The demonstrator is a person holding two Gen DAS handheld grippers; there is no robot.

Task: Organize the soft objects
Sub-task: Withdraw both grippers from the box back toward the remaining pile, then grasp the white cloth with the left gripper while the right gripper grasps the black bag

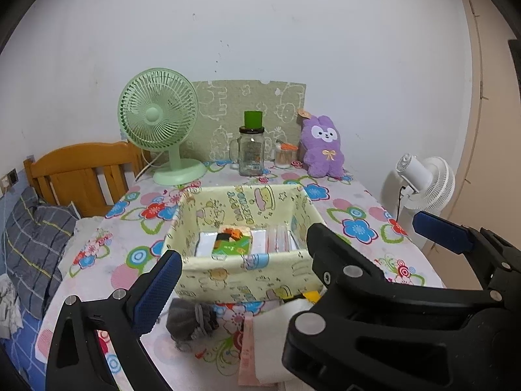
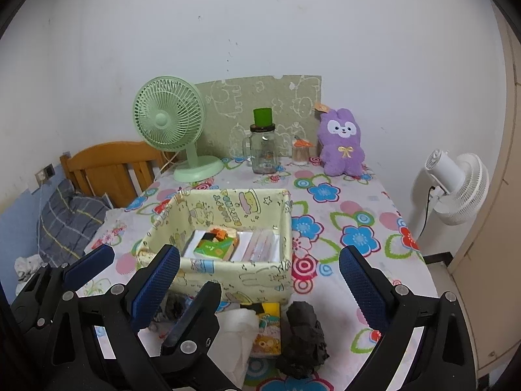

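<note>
Purple plush rabbit (image 2: pixel 342 145), mint-green fan (image 2: pixel 169 119), flower-patterned tablecloth (image 2: pixel 358 215), pale-yellow cartoon-print box (image 2: pixel 247 277)

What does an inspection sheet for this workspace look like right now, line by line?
Surface: table under a flowered tablecloth, mostly free on its right side.
Job's things: fabric box mid-table, packets already inside; grey bundle, white cloth and dark bundle lie loose in front of it.
Clutter: green desk fan, glass jar mug, toothpick holder and purple plush rabbit along the back wall; a flat printed packet by the cloth.
Grippers: left gripper and right gripper both open, empty, above the near edge.
Cables: green fan's cord; white floor fan's lead.
Surroundings: bed with wooden headboard left, white floor fan right.
</note>
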